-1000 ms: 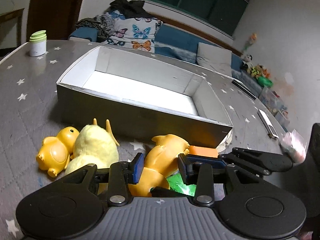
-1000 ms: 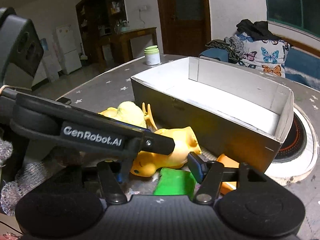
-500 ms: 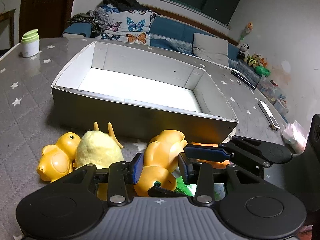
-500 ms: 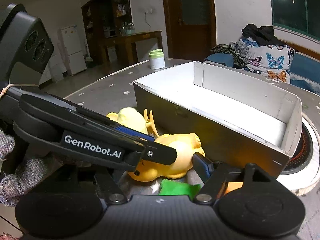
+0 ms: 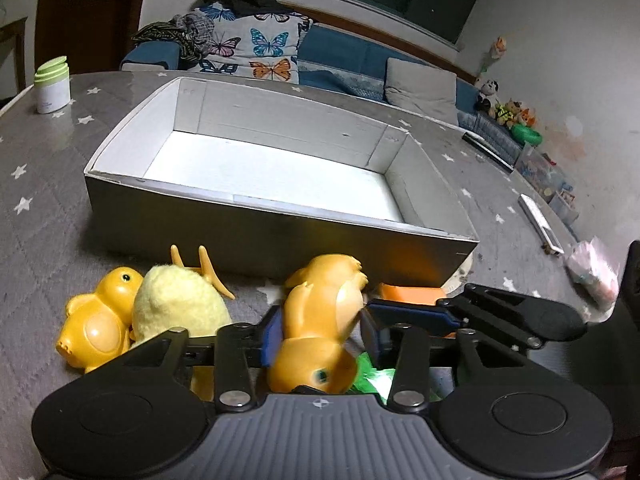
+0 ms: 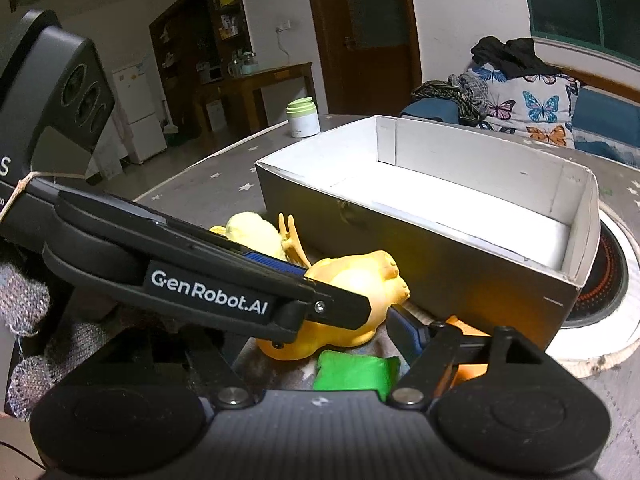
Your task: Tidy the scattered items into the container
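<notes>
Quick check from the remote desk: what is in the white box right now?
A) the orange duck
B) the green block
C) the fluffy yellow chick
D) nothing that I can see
D: the box shows only its bare white floor in both views; the toys lie on the table in front of it.

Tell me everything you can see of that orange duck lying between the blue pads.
The orange duck looks like glossy hard plastic with a paler belly. It lies on its side on the table, head with a dark eye toward the camera, feet toward the box. The left gripper is closing around its body. A green block lies close by its head.
</notes>
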`<act>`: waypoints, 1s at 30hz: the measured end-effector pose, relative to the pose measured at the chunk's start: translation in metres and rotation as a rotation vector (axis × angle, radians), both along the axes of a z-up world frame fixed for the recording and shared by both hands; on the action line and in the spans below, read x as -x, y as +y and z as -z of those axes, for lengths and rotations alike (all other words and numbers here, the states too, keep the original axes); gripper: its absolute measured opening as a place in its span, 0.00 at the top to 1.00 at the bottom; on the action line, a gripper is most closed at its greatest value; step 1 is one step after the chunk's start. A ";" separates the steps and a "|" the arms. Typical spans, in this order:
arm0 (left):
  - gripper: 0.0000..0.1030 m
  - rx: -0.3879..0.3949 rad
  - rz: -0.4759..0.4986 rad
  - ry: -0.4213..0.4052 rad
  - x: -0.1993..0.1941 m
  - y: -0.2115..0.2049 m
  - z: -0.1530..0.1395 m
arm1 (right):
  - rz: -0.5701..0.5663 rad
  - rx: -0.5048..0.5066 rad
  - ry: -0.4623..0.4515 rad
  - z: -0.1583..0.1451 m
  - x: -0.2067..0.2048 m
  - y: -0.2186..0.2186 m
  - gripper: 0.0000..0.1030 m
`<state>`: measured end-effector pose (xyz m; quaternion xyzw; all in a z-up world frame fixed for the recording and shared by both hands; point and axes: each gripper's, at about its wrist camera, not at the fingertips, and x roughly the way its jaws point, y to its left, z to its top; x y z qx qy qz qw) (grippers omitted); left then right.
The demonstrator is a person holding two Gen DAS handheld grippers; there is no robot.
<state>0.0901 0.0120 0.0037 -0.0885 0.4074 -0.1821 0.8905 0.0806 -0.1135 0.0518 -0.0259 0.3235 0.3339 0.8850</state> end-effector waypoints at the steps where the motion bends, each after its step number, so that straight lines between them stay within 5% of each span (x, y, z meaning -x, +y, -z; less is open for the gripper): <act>1: 0.63 0.010 0.000 0.005 0.001 0.001 -0.001 | 0.001 -0.001 0.002 0.000 0.000 0.000 0.28; 16: 0.63 0.066 -0.033 0.016 0.009 0.003 -0.011 | 0.019 -0.030 0.013 -0.002 0.003 -0.010 0.28; 30: 0.63 0.133 -0.031 -0.036 -0.014 -0.009 -0.063 | 0.042 -0.063 -0.099 -0.052 -0.001 -0.029 0.29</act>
